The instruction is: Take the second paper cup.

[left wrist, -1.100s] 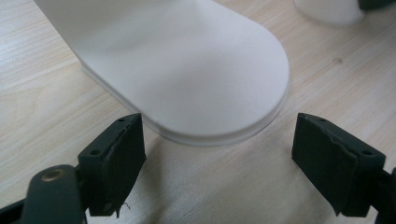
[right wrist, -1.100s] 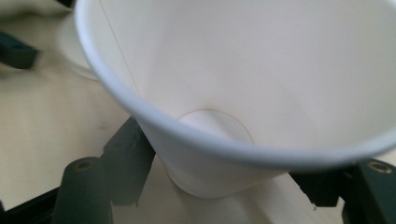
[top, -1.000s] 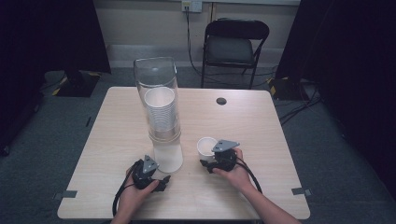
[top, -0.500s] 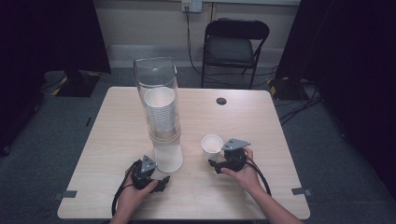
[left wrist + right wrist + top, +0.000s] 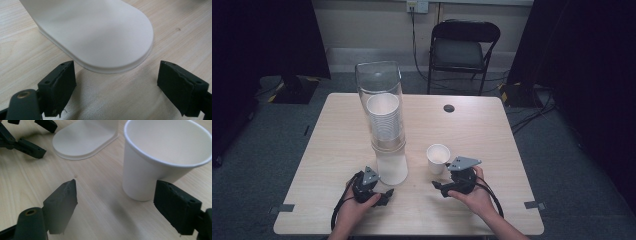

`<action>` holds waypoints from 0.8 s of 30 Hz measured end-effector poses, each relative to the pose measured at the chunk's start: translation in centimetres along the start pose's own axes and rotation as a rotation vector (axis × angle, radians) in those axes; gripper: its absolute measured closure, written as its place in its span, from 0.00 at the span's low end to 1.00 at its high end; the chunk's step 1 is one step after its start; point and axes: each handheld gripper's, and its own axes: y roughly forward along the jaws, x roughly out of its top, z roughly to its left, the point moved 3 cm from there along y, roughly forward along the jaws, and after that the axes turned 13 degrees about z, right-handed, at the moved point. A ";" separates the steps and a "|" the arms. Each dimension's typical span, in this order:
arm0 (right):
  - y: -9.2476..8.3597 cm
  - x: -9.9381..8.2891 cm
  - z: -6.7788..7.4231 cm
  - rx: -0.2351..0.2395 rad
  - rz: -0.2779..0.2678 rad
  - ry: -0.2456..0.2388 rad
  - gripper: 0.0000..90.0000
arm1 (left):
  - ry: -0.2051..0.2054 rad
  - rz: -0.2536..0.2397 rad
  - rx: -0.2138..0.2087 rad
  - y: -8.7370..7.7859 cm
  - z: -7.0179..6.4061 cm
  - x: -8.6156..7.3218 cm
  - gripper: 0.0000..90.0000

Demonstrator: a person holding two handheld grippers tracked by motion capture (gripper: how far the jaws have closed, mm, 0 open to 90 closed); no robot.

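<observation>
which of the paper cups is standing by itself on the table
The single paper cup just ahead of the right gripper, upright and clear of its open jaws. The others sit nested inside the clear dispenser.

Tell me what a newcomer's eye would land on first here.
First, the tall clear cup dispenser near the table's middle, with a stack of white paper cups inside. Next, the single paper cup standing upright to its right, just ahead of the open right gripper. The left gripper sits open by the dispenser's white base.
</observation>
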 end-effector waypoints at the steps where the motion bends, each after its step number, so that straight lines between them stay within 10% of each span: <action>1: 0.1 0.1 0.2 -0.001 0.002 -0.002 0.20 | 0.000 0.000 0.000 0.0 0.0 0.0 0.16; 16: 1.4 1.5 1.4 0.033 0.024 -0.015 0.26 | 0.001 0.000 0.000 0.0 0.0 0.0 0.16; 24: 3.9 2.5 -0.6 -0.008 0.042 0.011 0.25 | 0.001 0.000 0.000 0.0 0.0 0.0 0.16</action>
